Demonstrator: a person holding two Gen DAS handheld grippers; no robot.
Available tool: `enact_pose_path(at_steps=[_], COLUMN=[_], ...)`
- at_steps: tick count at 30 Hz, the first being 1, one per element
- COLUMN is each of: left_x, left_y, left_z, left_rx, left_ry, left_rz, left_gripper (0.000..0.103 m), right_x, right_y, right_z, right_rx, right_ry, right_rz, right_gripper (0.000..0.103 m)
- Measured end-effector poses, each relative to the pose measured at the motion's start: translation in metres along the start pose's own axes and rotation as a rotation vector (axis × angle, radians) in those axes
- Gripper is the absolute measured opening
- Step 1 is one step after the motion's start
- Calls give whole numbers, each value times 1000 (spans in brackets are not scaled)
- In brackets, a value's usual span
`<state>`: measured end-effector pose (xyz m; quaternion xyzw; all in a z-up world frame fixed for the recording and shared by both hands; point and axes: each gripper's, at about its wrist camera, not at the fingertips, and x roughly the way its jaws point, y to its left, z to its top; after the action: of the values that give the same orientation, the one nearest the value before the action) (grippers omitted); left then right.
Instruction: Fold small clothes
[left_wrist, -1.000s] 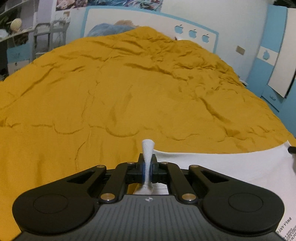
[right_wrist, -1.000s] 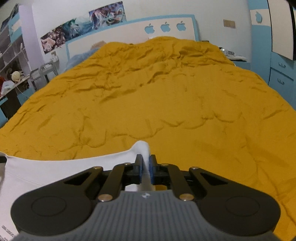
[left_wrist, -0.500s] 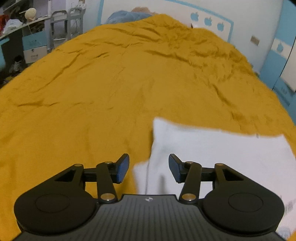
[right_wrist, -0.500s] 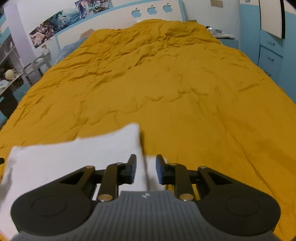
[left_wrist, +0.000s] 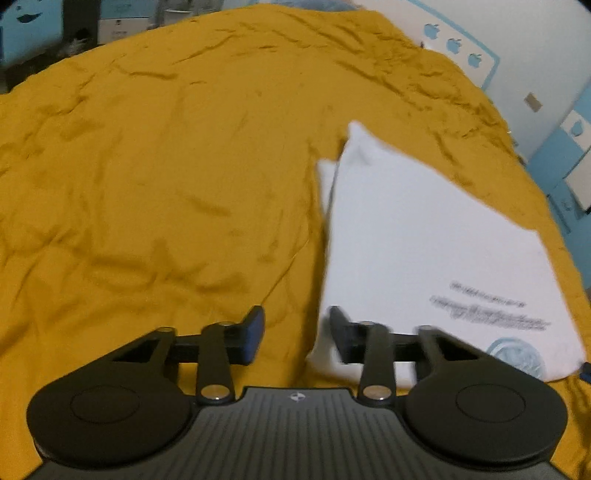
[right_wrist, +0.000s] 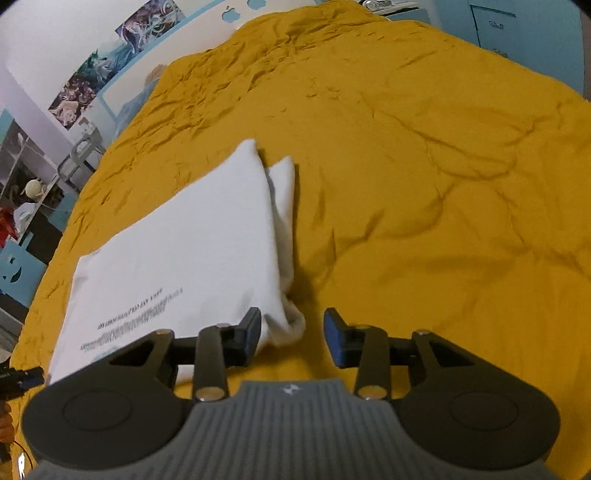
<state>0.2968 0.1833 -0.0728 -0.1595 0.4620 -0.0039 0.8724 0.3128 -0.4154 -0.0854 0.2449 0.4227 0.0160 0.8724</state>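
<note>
While the left gripper (left_wrist: 295, 334) was closing and the right gripper (right_wrist: 291, 334) opening, both empty, the folded white printed cotton shirt (right_wrist: 177, 254) lay on the wrinkled mustard bedspread (right_wrist: 424, 166). Its loose side flap (right_wrist: 286, 206) could snag and unfold.

One white T-shirt (left_wrist: 424, 236), printed with a few lines of dark text, lies folded on one mustard-yellow quilt (left_wrist: 166, 166), and two sleeves stick out from under it, one at each side. There are two grippers, the left gripper (left_wrist: 295, 334) and the right gripper (right_wrist: 291, 336), each with two blue-padded fingers. On the blue-edged headboard (left_wrist: 476, 44) three apple cut-outs show in the left wrist view.
</note>
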Motion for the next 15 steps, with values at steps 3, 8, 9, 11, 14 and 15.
enact_pose_path(at_steps=[3,8,9,11,14,15], left_x=[12,16,16,20,29,33], left_y=[-8,-36,-42,-46,-43,-42], left_z=[-4,-3,-1,0,-5,-6], left_rx=[10,161,206,249,285,292], left_ry=[27,38,43,58,79,86], left_rz=[10,111,135,156,180,184], left_gripper=[9,0,0,0,0,0], right_x=[7,5,1,-8,3,9], right_y=[-3,13,14,15,16,17], right_z=[-5,-5,-2,1,-4,-7], right_rx=[10,-156,-190,-282,-439,-478], right_ry=[-6,-5,-8,-8,54,77], right_rz=[32,-16,-9,-3,-43,-60], right_gripper=[12,1,1,0,0,0])
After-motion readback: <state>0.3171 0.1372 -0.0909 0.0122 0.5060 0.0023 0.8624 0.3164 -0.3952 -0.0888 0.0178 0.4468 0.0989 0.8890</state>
